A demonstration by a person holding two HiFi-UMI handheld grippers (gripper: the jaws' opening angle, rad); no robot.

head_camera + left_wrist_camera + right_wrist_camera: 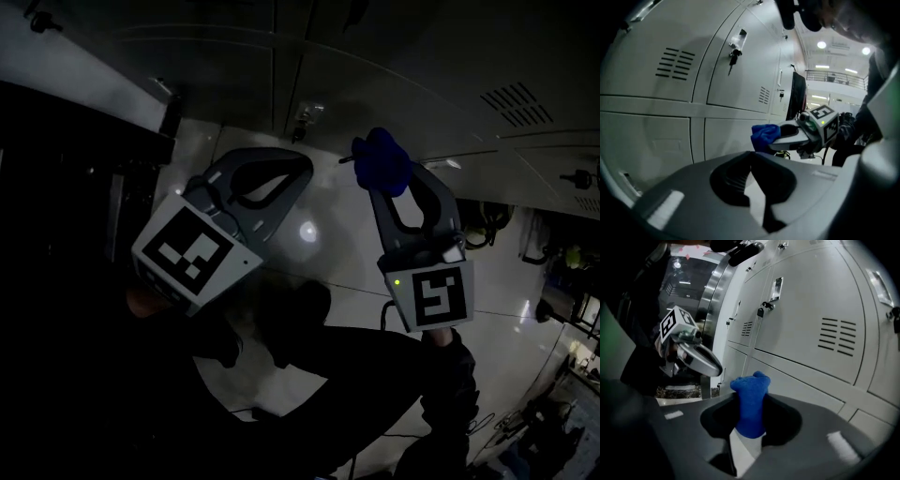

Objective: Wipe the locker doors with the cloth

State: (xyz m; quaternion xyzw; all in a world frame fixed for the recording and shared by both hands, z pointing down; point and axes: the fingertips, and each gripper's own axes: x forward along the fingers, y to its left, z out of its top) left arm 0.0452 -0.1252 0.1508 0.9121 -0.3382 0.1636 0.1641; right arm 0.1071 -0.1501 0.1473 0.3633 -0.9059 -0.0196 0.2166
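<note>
L gripper: the left gripper was held low over the pale floor, jaws together w/ nothing between them.
R gripper: the right gripper pointed toward the lockers, jaws clamped on the cloth.
Cloth: the blue cloth was bunched, its top sticking out past the jaw tips. It was near the lower locker doors but seemingly not touching them.
Doors: grey, vented, w/ keys hanging in the locks. No damp streaks or wipe marks could be made out.
Progress: the cloth was in hand, approx. ready. Wiping itself looked not yet begun, so all doors were judged left to do.
Next: bring the cloth flat against a door panel.
</note>
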